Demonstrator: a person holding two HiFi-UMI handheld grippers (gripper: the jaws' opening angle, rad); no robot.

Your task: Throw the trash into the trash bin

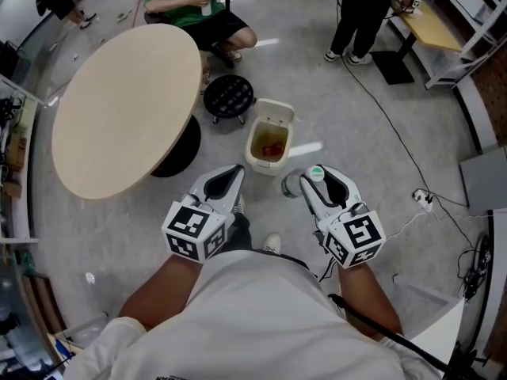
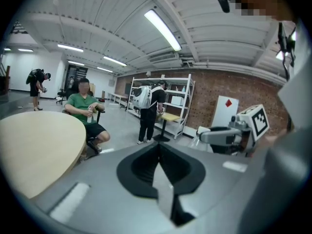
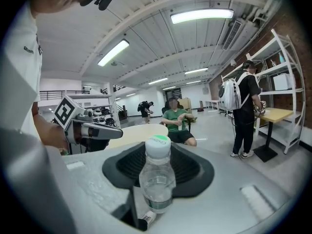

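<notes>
Head view: right gripper [image 1: 314,180] has its fingers clamped on a clear bottle [image 1: 292,185]. Green cap up, long axis near upright. The bottle is held above the floor, just right of the open trash bin [image 1: 252,150]. The bin holds red-orange scraps. Left gripper [image 1: 235,172] is below-left of the bin.
Left gripper view: fingers closed together, nothing between.
Right gripper view: bottle stands crosswise between the fingers, cap uppermost.

Round table [image 1: 127,109] ahead and left of the left gripper [image 1: 235,172]. Black stool [image 1: 228,96] straight ahead, seated person [image 1: 194,6] in green beyond it.
</notes>
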